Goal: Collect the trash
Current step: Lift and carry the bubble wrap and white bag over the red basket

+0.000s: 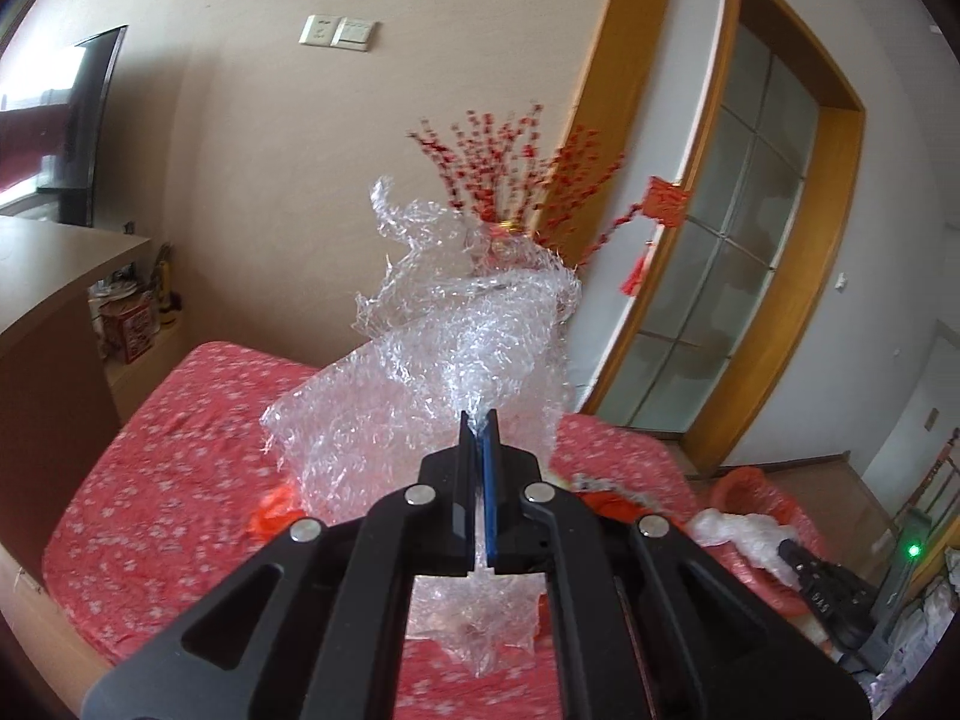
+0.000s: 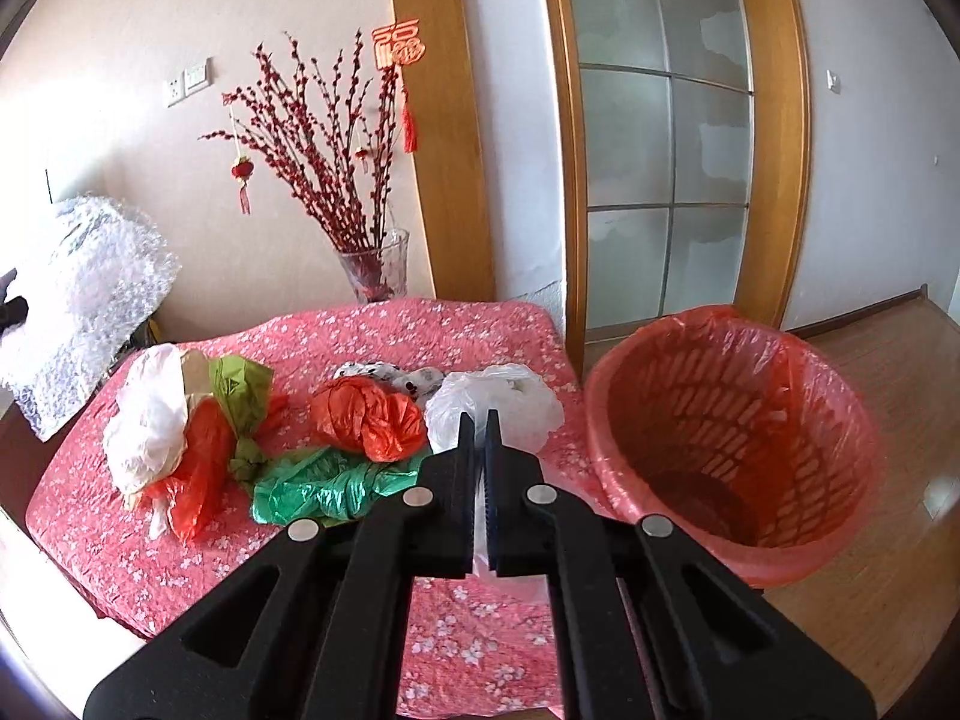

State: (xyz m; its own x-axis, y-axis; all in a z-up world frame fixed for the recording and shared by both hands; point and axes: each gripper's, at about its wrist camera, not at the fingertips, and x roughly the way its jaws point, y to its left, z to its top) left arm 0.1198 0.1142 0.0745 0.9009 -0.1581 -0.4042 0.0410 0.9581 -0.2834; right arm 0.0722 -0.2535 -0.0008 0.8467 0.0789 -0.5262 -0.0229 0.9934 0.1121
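Observation:
My left gripper is shut on a big sheet of clear bubble wrap, which hangs in the air above the table's red flowered cloth. The right wrist view shows the same bubble wrap at the far left. My right gripper is shut on a white plastic bag near the table's right edge; white film shows between its fingers. On the cloth lie an orange bag, a green bag and a white, orange and olive bundle. A red-lined trash basket stands right of the table.
A glass vase of red branches stands at the table's far edge against the wall. Behind the basket are a wood-framed glass door and wooden floor. A brown cabinet stands left of the table.

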